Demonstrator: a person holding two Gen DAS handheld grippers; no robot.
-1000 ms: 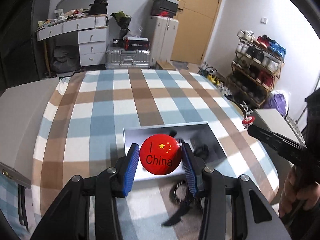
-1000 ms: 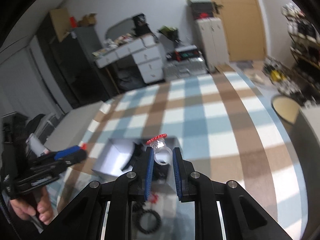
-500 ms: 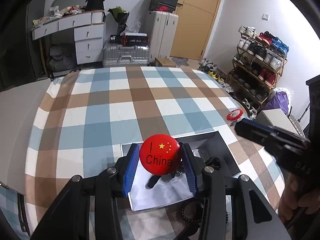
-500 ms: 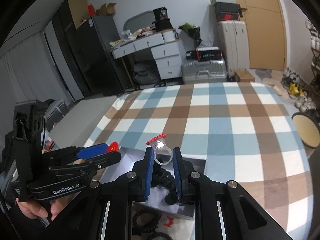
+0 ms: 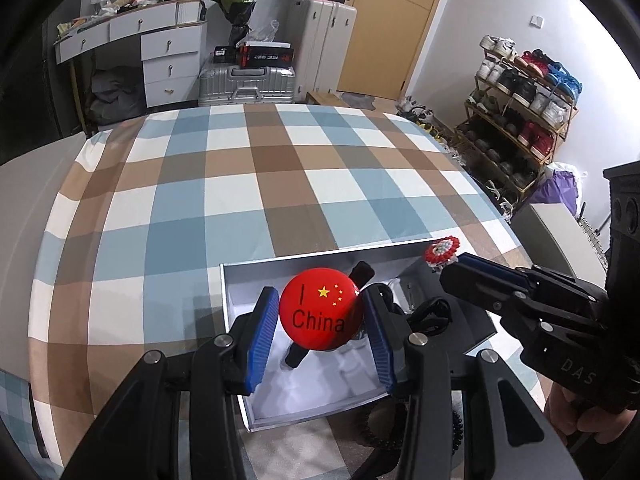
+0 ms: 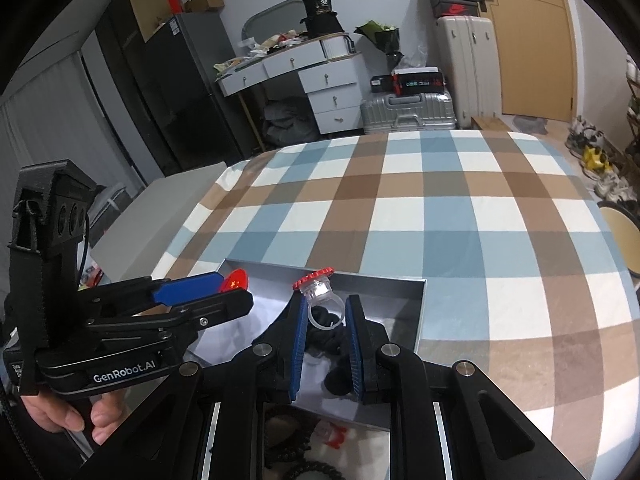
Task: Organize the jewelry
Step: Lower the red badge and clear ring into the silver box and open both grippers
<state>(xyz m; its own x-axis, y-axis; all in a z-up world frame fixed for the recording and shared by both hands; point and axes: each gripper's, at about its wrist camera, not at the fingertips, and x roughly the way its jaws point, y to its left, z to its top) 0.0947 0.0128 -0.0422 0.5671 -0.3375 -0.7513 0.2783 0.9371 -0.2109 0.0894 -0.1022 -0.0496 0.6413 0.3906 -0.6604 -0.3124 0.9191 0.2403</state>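
Left wrist view shows your left gripper (image 5: 320, 326) clamped on the round red badge (image 5: 320, 309), held over the open grey box (image 5: 236, 312) on the checked cloth (image 5: 280, 184), likely so it can drop straight in. Right wrist view shows your right gripper (image 6: 327, 332) pinching the clear ring (image 6: 325, 312) by its band, red top up, above that box beside dark jewelry already inside.
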